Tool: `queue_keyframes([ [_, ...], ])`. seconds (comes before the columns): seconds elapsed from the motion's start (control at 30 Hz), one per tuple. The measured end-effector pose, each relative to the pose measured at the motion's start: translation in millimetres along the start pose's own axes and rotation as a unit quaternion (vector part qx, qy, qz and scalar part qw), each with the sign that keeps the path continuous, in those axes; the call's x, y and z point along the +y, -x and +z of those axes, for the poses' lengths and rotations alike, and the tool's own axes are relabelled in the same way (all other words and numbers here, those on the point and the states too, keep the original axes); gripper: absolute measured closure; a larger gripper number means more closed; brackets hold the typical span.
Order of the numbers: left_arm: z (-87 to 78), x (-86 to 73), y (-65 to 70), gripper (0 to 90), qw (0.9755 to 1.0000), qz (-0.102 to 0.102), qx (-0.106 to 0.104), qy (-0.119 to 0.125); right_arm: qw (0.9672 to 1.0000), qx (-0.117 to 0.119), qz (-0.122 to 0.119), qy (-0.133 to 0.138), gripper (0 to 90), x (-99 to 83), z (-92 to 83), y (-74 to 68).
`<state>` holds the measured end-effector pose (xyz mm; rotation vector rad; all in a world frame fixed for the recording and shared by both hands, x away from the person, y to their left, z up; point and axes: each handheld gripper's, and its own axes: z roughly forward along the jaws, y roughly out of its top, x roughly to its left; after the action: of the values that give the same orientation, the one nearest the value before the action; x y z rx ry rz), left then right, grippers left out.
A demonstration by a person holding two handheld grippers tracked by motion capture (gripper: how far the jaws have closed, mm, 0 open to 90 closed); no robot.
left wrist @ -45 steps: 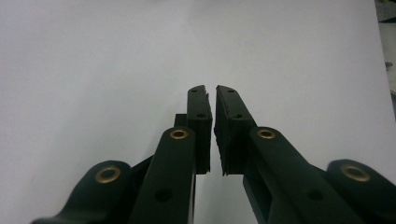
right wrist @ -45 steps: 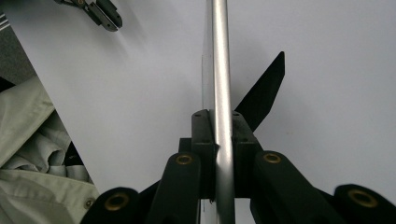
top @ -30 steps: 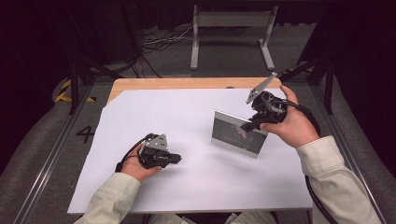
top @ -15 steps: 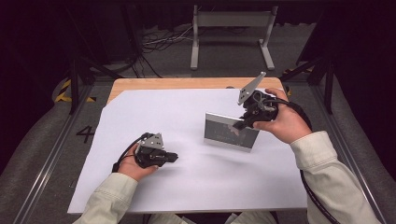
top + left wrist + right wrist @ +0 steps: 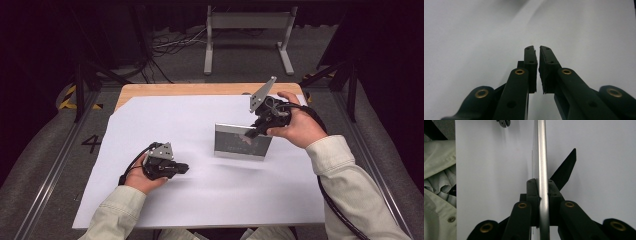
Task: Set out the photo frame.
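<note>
A silver-rimmed picture frame [image 5: 242, 145] stands upright on the white sheet [image 5: 175, 120], right of the middle. My right gripper [image 5: 253, 132] is shut on its upper right edge, coming from the right and above. In the right gripper view the frame's thin metal edge [image 5: 541, 150] runs straight up between the pads, and its black back stand [image 5: 567, 168] sticks out to the right. My left gripper [image 5: 184, 168] lies low on the sheet at the front left, well apart from the frame. Its jaws [image 5: 537, 50] stand together with a thin slit and nothing between them.
The white sheet covers most of a wooden table [image 5: 200, 89]. A grey metal stand [image 5: 250, 30] and cables lie on the floor behind the table. A light sleeve [image 5: 436, 170] is at the left of the right gripper view.
My right gripper has carried the frame a little to the left, toward the middle of the sheet. The left gripper has stayed where it was.
</note>
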<state>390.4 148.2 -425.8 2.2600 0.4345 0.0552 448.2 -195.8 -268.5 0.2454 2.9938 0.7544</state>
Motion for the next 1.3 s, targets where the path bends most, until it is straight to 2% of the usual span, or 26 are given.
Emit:
queue_keyframes([
  [0.07, -0.8, -0.6, 0.6, 85.0, 1.0000, -0.003, 0.000, 0.002, 1.0000, 0.004, -0.008, 0.000, 84.0, 0.5, 2.9, 3.8],
  [0.1, -1.3, -0.9, 0.6, 85.0, 1.0000, -0.002, 0.001, 0.003, 0.9998, 0.010, -0.020, 0.001, 84.0, 0.8, 6.2, 6.7],
  [0.6, -2.8, -5.0, 0.6, 84.9, 1.0000, -0.009, 0.001, 0.000, 0.9982, 0.041, -0.043, -0.010, 84.0, -3.1, 21.9, 22.0],
  [1.07, -0.8, -2.2, 0.4, 84.9, 1.0000, -0.006, -0.005, 0.002, 0.9978, 0.055, -0.035, -0.016, 84.0, -8.4, 30.6, 29.8],
  [1.3, -0.3, -2.0, 0.5, 84.9, 1.0000, -0.004, -0.005, 0.001, 0.9978, 0.059, -0.028, -0.010, 83.9, -13.0, 31.5, 32.2],
])
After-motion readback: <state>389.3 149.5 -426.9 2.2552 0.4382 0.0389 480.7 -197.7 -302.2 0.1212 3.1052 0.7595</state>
